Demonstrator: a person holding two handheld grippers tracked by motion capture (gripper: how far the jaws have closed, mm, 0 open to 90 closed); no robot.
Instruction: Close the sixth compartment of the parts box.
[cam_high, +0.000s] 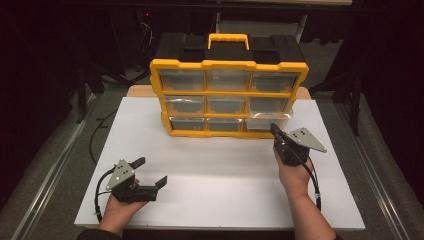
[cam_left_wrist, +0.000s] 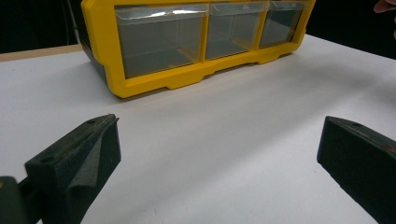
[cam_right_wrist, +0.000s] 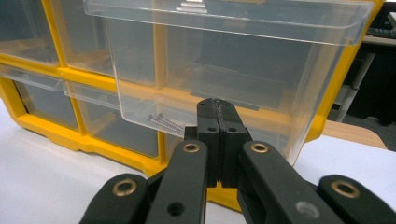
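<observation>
A yellow organizer (cam_high: 229, 64) with clear drawers stands at the back of the white board (cam_high: 220, 185). Its bottom right drawer (cam_high: 267, 121) is pulled partly out. In the right gripper view this drawer (cam_right_wrist: 224, 60) looms close, with a few screws (cam_right_wrist: 161, 122) lying inside. My right gripper (cam_high: 274, 129) is shut with nothing between its jaws, and its tips (cam_right_wrist: 218, 105) sit right at the drawer's front wall; I cannot tell whether they touch it. My left gripper (cam_high: 151, 170) rests low at the board's near left, open and empty (cam_left_wrist: 219, 154), facing the organizer's bottom row (cam_left_wrist: 161, 42).
The organizer has a yellow carry handle (cam_high: 228, 39) on its black top. A cable (cam_high: 314, 182) trails from the right gripper along the forearm. The wooden table edge (cam_high: 142, 90) shows behind the board. Metal rails (cam_high: 50, 170) run along both sides.
</observation>
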